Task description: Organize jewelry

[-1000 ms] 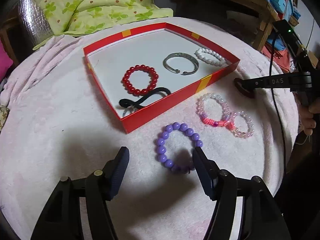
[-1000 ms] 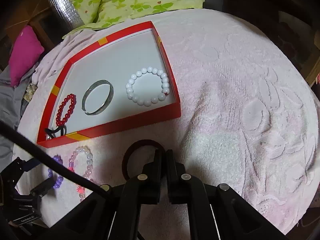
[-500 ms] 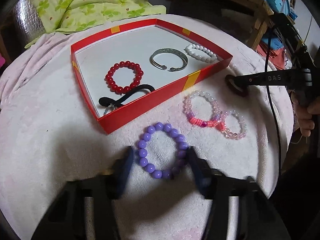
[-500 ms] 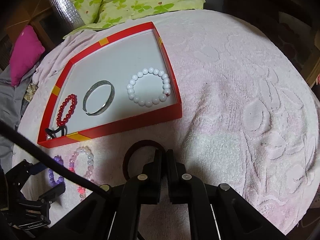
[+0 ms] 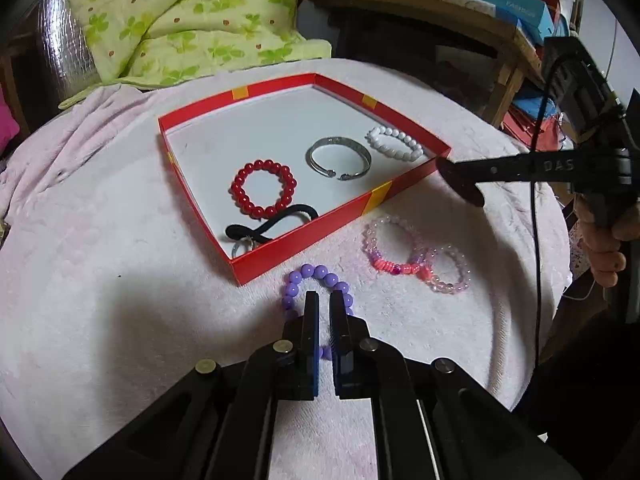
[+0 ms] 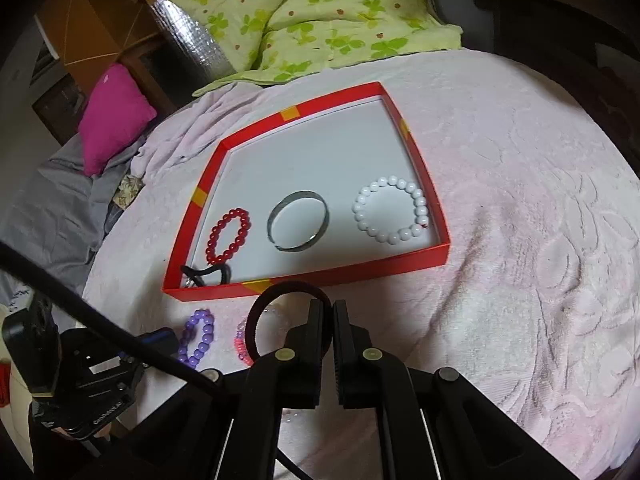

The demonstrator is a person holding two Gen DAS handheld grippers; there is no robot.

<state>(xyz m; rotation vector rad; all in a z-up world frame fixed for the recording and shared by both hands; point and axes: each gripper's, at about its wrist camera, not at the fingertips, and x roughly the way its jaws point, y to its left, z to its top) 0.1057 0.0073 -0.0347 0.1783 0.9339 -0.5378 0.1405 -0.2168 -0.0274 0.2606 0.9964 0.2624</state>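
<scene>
My left gripper (image 5: pixel 325 300) is shut on the near side of a purple bead bracelet (image 5: pixel 316 271) that lies on the pink cloth, just in front of the red box (image 5: pixel 300 240). The bracelet loops out past both fingertips. My right gripper (image 6: pixel 326 304) is shut on a dark maroon hair band (image 6: pixel 280 292), held above the cloth at the box's front wall (image 6: pixel 360 270). In the left wrist view the right gripper (image 5: pixel 448 166) hangs by the box's right corner. Inside the box lie a red bead bracelet (image 5: pixel 264 190), a silver bangle (image 5: pixel 338 158), a white bead bracelet (image 5: pixel 394 144) and a black hair tie (image 5: pixel 272 222).
Two pink bead bracelets (image 5: pixel 390 248) (image 5: pixel 446 270) lie linked on the cloth right of the purple one. A green quilt (image 5: pixel 180 20) sits behind the round table, with a wooden shelf with boxes (image 5: pixel 500 12) at the back right. A black cable (image 6: pixel 100 320) crosses the lower left.
The left jaws have closed from wide open onto the purple bracelet. The right gripper has risen with the dark band and now sits closer to the box's front wall.
</scene>
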